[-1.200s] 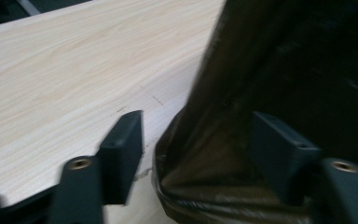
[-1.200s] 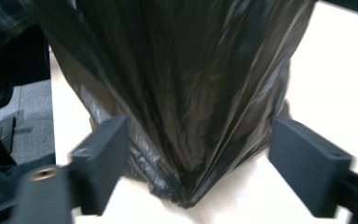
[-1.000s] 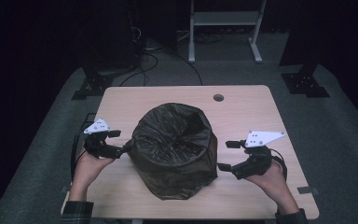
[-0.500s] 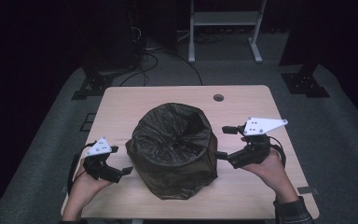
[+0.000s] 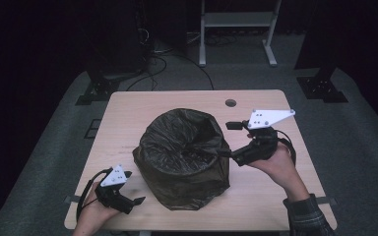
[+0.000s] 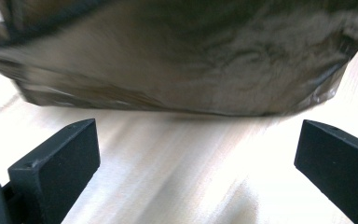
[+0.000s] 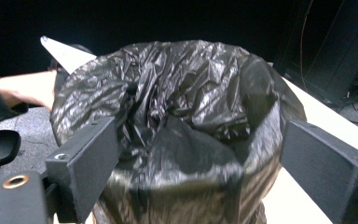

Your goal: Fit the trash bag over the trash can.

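A crinkled black plastic bin liner over a round container [image 5: 184,160] is sitting at the centre of the pale wooden table [image 5: 142,105]. The left gripper [image 5: 128,201] is hovering low at the lower left of the frame, its jaws spread wide, having just been opening, with nothing between them. The right gripper [image 5: 231,142], right of centre, is reaching toward the liner's rim, its jaws standing apart too.
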Available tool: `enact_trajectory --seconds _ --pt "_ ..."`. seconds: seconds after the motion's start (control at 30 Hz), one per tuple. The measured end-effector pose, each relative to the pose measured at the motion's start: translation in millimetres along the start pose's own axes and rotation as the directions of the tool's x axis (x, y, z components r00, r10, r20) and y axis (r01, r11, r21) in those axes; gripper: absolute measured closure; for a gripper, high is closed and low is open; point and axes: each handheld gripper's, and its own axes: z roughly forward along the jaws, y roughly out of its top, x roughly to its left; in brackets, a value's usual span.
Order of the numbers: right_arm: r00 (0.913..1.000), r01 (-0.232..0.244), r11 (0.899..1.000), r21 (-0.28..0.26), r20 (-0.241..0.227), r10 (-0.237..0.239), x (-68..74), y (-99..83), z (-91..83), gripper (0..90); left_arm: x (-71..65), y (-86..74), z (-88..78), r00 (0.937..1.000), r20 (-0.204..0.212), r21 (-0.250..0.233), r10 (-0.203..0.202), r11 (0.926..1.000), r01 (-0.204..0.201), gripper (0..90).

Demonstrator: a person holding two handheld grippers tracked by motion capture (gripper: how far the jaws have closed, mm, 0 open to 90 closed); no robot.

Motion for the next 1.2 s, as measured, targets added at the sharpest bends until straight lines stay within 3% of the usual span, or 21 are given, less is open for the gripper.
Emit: enact_trajectory --seconds 0.1,0.3,0.5,0.73,0.87,1.2 --pt "0.9999 0.011 1.0 0.006 -0.005 -0.011 0.4 7.5 4.9 10.7 -1.2 -5.4 7.7 0.9998 0.022 0.013 0.003 0.9999 -0.003 0.0" --pt "0.9995 0.022 0.999 0.037 -0.021 -0.022 0.9 19.2 19.5 10.7 -3.0 -14.4 20.3 0.9998 0.017 0.064 0.007 0.9979 -0.008 0.0" --pt "0.9986 0.035 0.996 0.086 -0.041 -0.032 1.7 27.1 37.7 10.7 -2.8 -17.7 24.9 0.9995 0.031 0.028 0.006 0.9996 -0.007 0.0" --pt "0.9971 0.062 0.986 0.158 -0.055 -0.054 2.4 34.2 62.3 10.7 -2.5 -17.8 25.1 0.9995 0.03 0.026 0.005 0.9997 -0.006 0.0" --pt "0.9961 0.077 0.974 0.213 -0.058 -0.066 1.9 33.2 80.0 11.3 -2.5 -17.8 25.1 0.9996 0.029 0.026 0.005 0.9997 -0.006 0.0" --pt "0.9912 0.132 0.922 0.363 -0.053 -0.121 5.3 29.5 112.3 11.3 -2.7 -17.8 25.2 0.9996 0.028 0.025 0.003 0.9997 -0.004 0.0"
